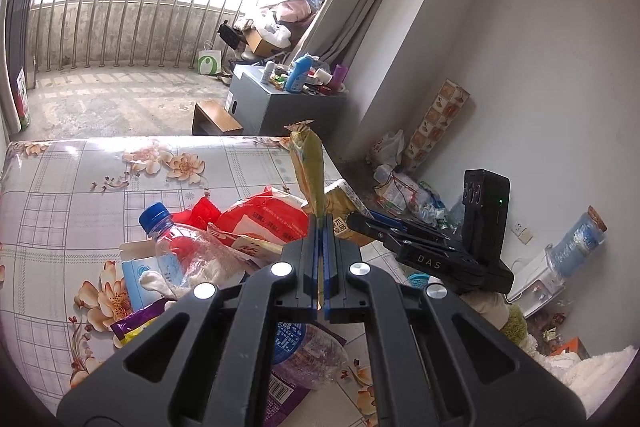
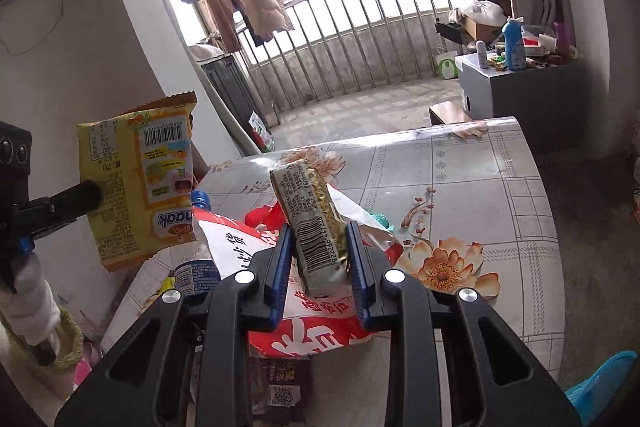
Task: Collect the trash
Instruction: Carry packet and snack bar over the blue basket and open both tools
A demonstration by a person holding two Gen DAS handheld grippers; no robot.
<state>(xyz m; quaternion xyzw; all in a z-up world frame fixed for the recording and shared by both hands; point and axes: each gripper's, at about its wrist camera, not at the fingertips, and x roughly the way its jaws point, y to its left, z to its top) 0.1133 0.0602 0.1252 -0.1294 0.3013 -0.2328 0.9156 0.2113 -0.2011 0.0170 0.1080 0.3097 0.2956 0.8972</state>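
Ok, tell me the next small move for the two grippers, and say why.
Probably lift both clear of the pile and carry them off to a bin, which neither view shows. The left gripper is shut on a yellow snack wrapper, the right gripper clamps a greenish packet, and both pieces hang above the table.

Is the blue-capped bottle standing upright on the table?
No, the blue-capped bottle lies tilted in the trash pile on the table.

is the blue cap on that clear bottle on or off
On. The blue cap sits on the neck of the clear bottle, which lies tipped among wrappers on the table.
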